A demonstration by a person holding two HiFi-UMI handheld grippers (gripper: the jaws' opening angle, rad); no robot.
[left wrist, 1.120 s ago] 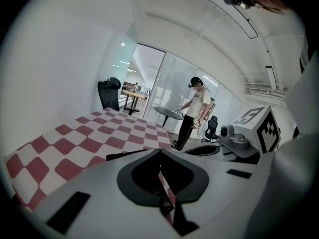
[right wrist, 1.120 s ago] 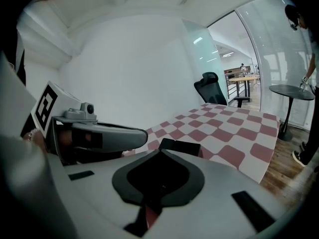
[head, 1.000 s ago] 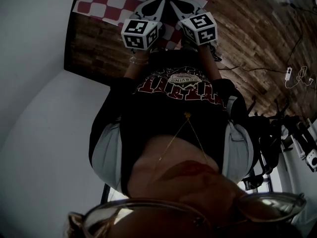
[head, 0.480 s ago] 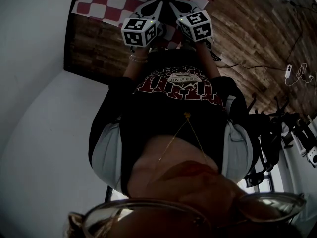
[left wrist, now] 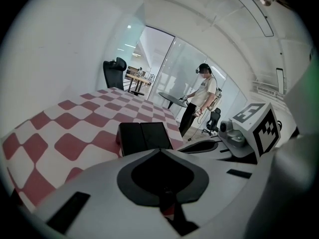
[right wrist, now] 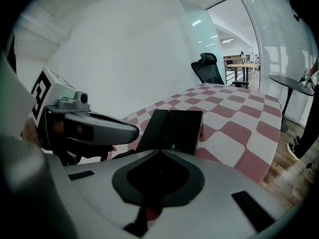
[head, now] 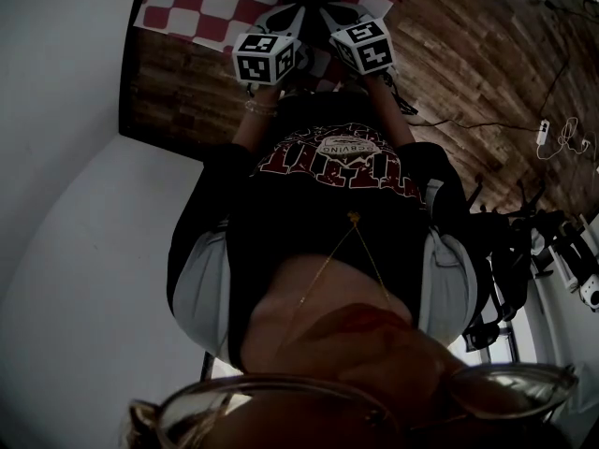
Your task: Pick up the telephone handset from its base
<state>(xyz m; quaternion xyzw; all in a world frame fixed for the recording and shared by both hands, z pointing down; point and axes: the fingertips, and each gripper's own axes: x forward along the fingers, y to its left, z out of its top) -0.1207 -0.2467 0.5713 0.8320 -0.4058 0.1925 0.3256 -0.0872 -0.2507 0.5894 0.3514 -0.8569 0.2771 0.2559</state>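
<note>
So at that moment the left claw [left wrist: 160, 153] was pressed together with nothing in it, hanging above the near edge of the red-and-white checkered tabletop [left wrist: 75, 128]. Straight ahead of it, untouched, the black plastic desk telephone [left wrist: 144, 137] sat flat on the checks. As far as I could tell the handset [right wrist: 152, 126] was the narrower left-hand slab, lying in the base [right wrist: 185, 128], though it was all one dark blob so I wouldn't swear to it. What looked like a curly cord [right wrist: 119, 155] trailed off its near left side. The right claw [right wrist: 162, 152] was just beside the left one, also pinched closed and empty.

My guess on handling: hard, stiff, light plastic, smooth enough to slip. I'd spread one claw and pinch across the thin middle of the handset, not the fat ends, then lift gently. That cord would probably tug back and could drag the base along.
</note>
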